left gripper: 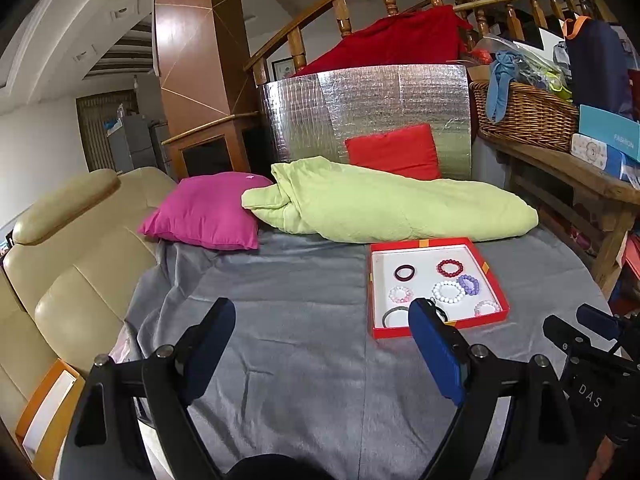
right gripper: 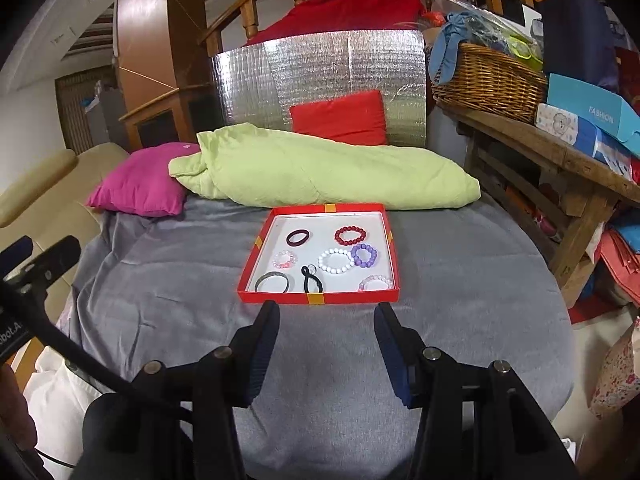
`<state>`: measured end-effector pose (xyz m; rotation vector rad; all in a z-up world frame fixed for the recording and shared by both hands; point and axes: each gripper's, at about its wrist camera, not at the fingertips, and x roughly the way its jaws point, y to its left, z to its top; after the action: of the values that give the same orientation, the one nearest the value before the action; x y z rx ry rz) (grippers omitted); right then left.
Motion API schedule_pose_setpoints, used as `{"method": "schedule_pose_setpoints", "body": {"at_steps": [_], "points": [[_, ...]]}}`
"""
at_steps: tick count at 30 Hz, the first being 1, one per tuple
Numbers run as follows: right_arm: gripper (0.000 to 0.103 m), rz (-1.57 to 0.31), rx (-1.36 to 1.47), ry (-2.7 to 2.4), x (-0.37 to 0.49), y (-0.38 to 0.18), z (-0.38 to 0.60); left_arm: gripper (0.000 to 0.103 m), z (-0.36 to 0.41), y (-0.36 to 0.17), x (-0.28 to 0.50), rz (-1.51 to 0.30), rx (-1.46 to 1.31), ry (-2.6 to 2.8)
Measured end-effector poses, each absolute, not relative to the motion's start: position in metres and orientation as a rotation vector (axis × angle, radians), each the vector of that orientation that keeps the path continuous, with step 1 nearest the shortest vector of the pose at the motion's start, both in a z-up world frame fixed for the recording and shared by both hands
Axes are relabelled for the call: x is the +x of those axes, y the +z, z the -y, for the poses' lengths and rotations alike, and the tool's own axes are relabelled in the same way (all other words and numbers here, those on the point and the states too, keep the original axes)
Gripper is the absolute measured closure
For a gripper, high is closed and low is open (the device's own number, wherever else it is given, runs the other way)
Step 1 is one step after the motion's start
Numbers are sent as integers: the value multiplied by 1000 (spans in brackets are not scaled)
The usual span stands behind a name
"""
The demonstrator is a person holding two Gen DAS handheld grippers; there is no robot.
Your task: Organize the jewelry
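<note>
A big grey blanket [right gripper: 160, 300] covers the bed. A green quilt [right gripper: 320, 176] lies at the far side, with a pink pillow [right gripper: 136, 190] to its left. A red tray [right gripper: 320, 298] sits on the blanket, near the quilt. Inside it lie bead bracelets [right gripper: 337, 261] and hair ties [right gripper: 298, 237]. The left gripper [left gripper: 320, 320] is wide open and empty. The right gripper [right gripper: 326, 318], near the tray, is partly open and empty.
</note>
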<state>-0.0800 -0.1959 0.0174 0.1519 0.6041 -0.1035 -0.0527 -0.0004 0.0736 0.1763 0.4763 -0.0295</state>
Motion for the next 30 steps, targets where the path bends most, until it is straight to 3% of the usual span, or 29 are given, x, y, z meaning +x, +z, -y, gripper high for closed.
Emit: {"method": "schedule_pose_setpoints", "body": {"at_steps": [30], "points": [[50,-606,169,-96,-78,13,201,14,-1,70,-49,-492,175,-4]]}}
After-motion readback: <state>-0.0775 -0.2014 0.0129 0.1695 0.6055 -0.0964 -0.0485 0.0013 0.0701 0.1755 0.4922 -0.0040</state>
